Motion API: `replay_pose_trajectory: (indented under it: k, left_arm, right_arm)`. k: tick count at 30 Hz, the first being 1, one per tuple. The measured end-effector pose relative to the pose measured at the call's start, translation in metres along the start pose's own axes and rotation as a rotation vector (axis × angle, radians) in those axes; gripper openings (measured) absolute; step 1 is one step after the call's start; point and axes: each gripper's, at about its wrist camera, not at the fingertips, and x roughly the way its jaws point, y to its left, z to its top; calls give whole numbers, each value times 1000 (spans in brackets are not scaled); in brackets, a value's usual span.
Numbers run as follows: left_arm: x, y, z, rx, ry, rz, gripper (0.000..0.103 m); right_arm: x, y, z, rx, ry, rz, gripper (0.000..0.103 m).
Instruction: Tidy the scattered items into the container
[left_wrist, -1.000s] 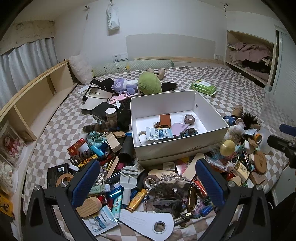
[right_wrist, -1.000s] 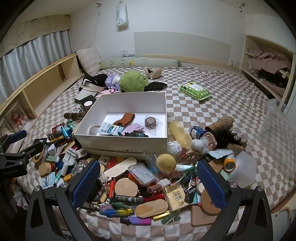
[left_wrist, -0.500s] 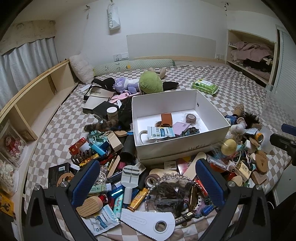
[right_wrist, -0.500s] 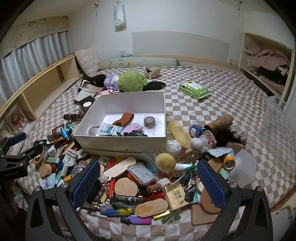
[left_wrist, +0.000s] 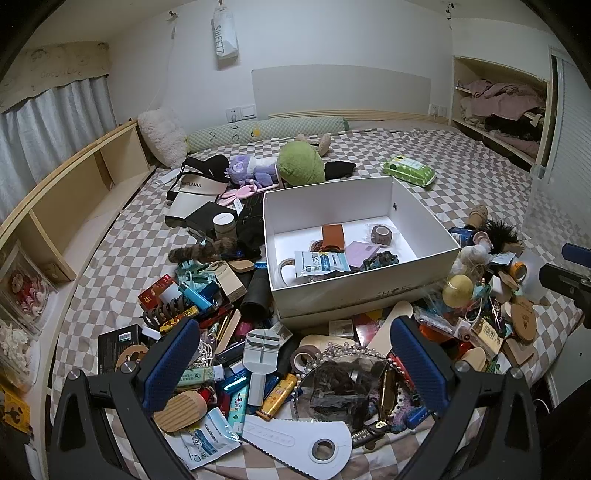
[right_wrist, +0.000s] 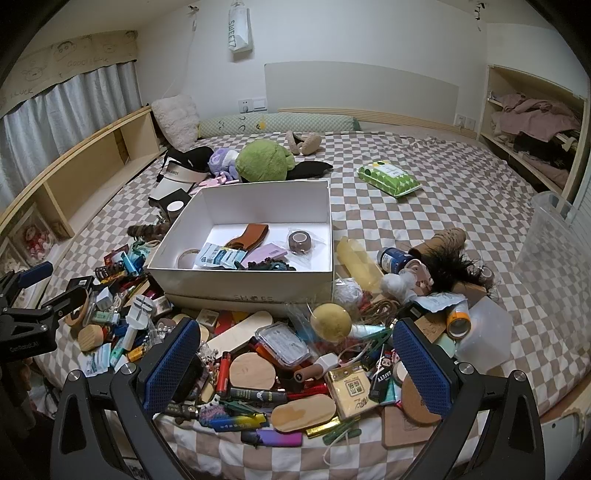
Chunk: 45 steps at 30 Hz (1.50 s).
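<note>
A white shoe box (left_wrist: 369, 291) (right_wrist: 236, 284) stands open on the checked bed and holds a brown strap, a tape roll, a sachet and a few other bits. Small items lie heaped in front of it and on both sides. My left gripper (left_wrist: 295, 365) is open and empty above a beaded round mirror (left_wrist: 343, 384) and a white toothed tool (left_wrist: 295, 443). My right gripper (right_wrist: 295, 365) is open and empty above a clear lidded case (right_wrist: 282, 343), a yellow ball (right_wrist: 330, 321) and a yellow card pack (right_wrist: 349, 387).
Plush toys (left_wrist: 299, 164), a visor cap and a green wipes pack (right_wrist: 388, 175) lie behind the box. A wooden shelf runs along the left side (left_wrist: 55, 206). A clear plastic bin (right_wrist: 546, 236) stands at the right. The left gripper shows at the right wrist view's left edge (right_wrist: 33, 314).
Both grippers have drifted slightly; the view of the box and clutter shifts a little. Nothing was picked up or let go.
</note>
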Motion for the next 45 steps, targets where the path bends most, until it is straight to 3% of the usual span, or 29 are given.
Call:
replay_pose_trajectory:
  k: [31,38,45]
  left_arm:
    - [-2,-4,-2,9,2,29,103]
    - [-2,-6,-2,19,6,27,103]
    - [6,-2,-2,7,36,3,103]
  right_arm:
    - [0,0,-3,11,9,9,103]
    - [-6,0,-2,29,-39,48,103]
    - [-8,-14,-1,133,-102,126,103]
